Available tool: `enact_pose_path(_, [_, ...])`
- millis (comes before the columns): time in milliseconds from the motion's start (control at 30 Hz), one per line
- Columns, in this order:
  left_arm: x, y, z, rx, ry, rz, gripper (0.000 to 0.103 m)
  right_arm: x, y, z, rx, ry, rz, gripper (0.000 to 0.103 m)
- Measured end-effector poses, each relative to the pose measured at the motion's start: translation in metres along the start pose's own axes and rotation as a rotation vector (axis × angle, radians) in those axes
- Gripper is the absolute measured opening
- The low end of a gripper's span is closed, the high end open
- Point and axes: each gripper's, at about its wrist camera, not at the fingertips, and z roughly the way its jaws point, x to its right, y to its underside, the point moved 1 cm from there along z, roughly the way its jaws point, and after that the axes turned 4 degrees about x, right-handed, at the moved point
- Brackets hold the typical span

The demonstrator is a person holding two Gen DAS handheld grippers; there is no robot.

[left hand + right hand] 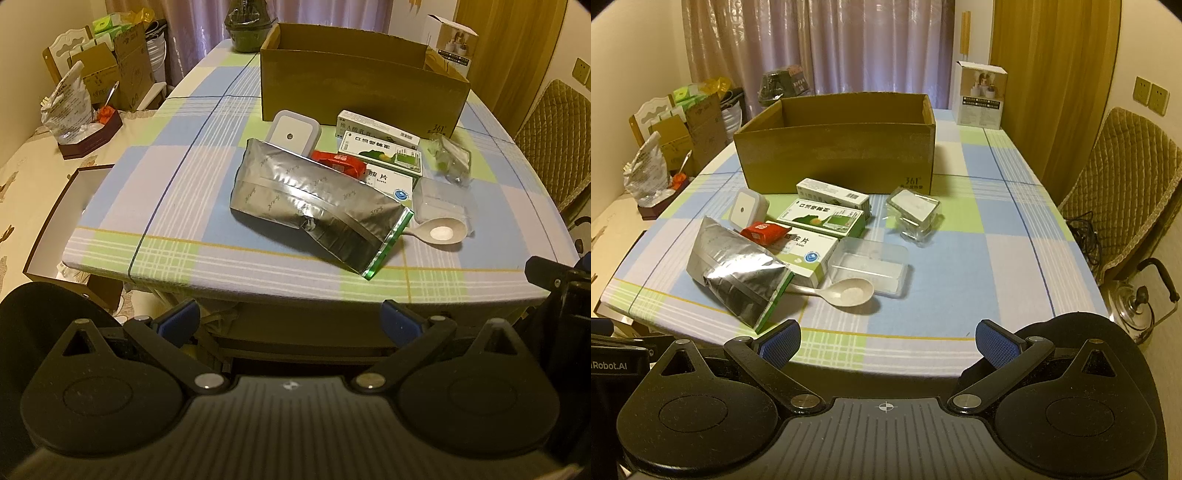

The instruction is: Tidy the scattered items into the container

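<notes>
Nothing is being tidied yet: the cardboard box (834,147) seems empty, though its floor is hidden. The silver pouch (738,273), spoon (846,291) and medicine boxes (827,218) are lying near the table's (997,258) front edge. The left gripper (290,317) and right gripper (886,343) are hanging spread wide, gripping nothing.

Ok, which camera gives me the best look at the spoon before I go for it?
The right wrist view: the spoon shows its whole bowl and most of its handle, up to where the foil bag covers it. In the left wrist view the spoon sits farther off, and the foil bag hides nearly all the handle.

Each gripper, left gripper (290,317) and right gripper (888,343), is built from black linkage arms on silver pivot screws. Blue dotted pads (997,347) are fitted to the fingertips. A crosshair mark is printed on the ribbed grey housing.
</notes>
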Motion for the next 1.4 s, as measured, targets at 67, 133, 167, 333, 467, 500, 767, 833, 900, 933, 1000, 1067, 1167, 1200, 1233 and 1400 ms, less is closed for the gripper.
enact_pose_path(67, [-0.0002,0.0004,-0.0002,-0.002,0.0,0.0,0.102,0.0,0.0001,0.0002,-0.001,0.0,0.001,0.103])
enact_pose_path(133, [-0.0007,0.001,0.0005,-0.003,0.0,-0.001,0.102,0.0002,0.0007,0.0001,-0.003,0.0,0.003,0.103])
enact_pose_path(167, [-0.001,0.0014,0.0005,-0.004,0.0,-0.001,0.102,0.0003,0.0001,0.0005,-0.004,0.0,0.003,0.103])
enact_pose_path(333, [-0.0007,0.0013,0.0018,-0.006,-0.001,-0.002,0.102,0.0006,-0.0001,0.0007,-0.01,0.001,0.004,0.103])
enact_pose_path(467, [-0.0006,0.0014,0.0018,-0.008,0.003,-0.001,0.102,0.0005,-0.0005,0.0014,-0.013,0.0,0.002,0.103])
enact_pose_path(500, [-0.0001,0.0013,0.002,-0.009,0.003,-0.001,0.102,0.0002,-0.0005,0.0015,-0.014,0.0,0.0,0.103])
enact_pose_path(767, [0.0021,0.0016,0.0034,-0.018,0.008,0.008,0.102,-0.0009,-0.001,0.0024,-0.021,0.001,-0.003,0.103])
enact_pose_path(833, [0.0012,0.0016,0.0038,-0.021,0.012,0.004,0.102,-0.0011,-0.0007,0.0024,-0.021,0.0,-0.002,0.103])
enact_pose_path(900, [0.0003,0.0014,0.0034,-0.022,0.014,0.001,0.102,-0.001,-0.001,0.0025,-0.021,0.001,-0.003,0.103])
enact_pose_path(933, [0.0001,0.0015,0.0032,-0.022,0.014,0.001,0.102,-0.001,-0.0008,0.0024,-0.02,0.001,-0.001,0.103])
enact_pose_path(1000, [0.0001,0.0014,0.0032,-0.022,0.014,0.001,0.102,-0.0004,-0.0013,0.0027,-0.02,0.001,0.003,0.103])
enact_pose_path(1067, [0.0002,0.0008,0.0032,-0.022,0.014,-0.001,0.102,-0.0002,-0.0014,0.0028,-0.02,0.0,0.006,0.103])
enact_pose_path(1167, [-0.0006,-0.0005,0.0029,-0.021,0.011,-0.013,0.102,0.0004,-0.0014,0.0031,-0.019,-0.001,0.006,0.103])
enact_pose_path(1200, [-0.0014,-0.0011,0.0028,-0.022,0.013,-0.019,0.102,0.0003,-0.0013,0.0032,-0.02,-0.001,0.007,0.103])
enact_pose_path(1233, [-0.0024,-0.002,0.0028,-0.022,0.015,-0.025,0.102,0.0003,-0.0013,0.0032,-0.02,-0.001,0.008,0.103])
enact_pose_path(1400, [-0.0048,-0.0049,0.0014,-0.016,0.02,-0.043,0.102,0.001,-0.0022,0.0028,-0.018,-0.007,0.005,0.103])
